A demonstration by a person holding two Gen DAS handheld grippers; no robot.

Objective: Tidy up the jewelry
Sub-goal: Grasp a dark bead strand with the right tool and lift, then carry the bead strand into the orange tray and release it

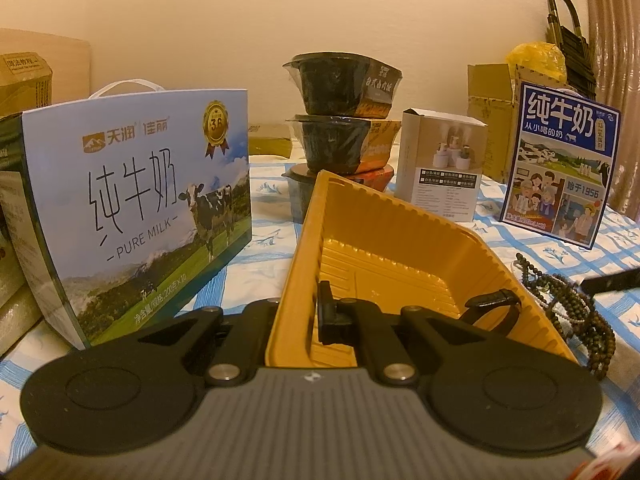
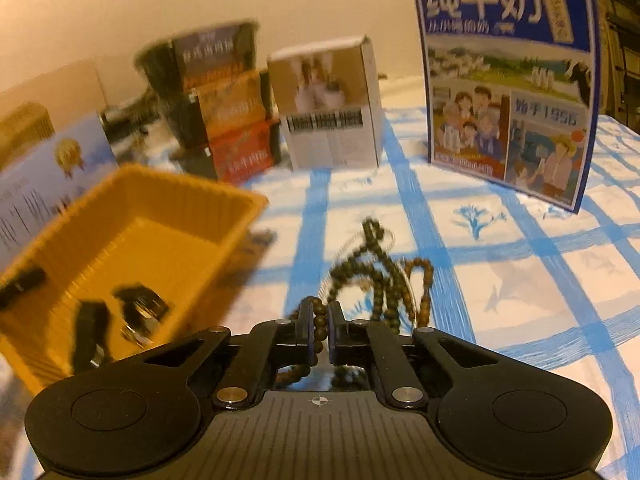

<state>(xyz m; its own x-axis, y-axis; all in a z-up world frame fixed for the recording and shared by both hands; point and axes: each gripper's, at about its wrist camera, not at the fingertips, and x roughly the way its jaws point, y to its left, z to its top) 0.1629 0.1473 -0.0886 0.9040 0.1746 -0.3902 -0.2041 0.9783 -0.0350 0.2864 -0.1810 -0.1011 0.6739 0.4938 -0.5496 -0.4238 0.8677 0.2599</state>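
Dark wooden beads (image 2: 376, 280) are pinched in the right hand-held gripper (image 2: 320, 334) over the checked cloth (image 2: 520, 272); the left hand-held gripper (image 1: 298, 320) clamps the yellow tray (image 1: 384, 232) wall, a black clip (image 1: 494, 300) inside.

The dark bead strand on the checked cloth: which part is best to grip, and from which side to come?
Judging by its pose, grip the near end of the dark bead strand, coming low from the near side. There a single line of beads runs between the right hand-held gripper fingers, shut on it; farther away the strand tangles in loops.
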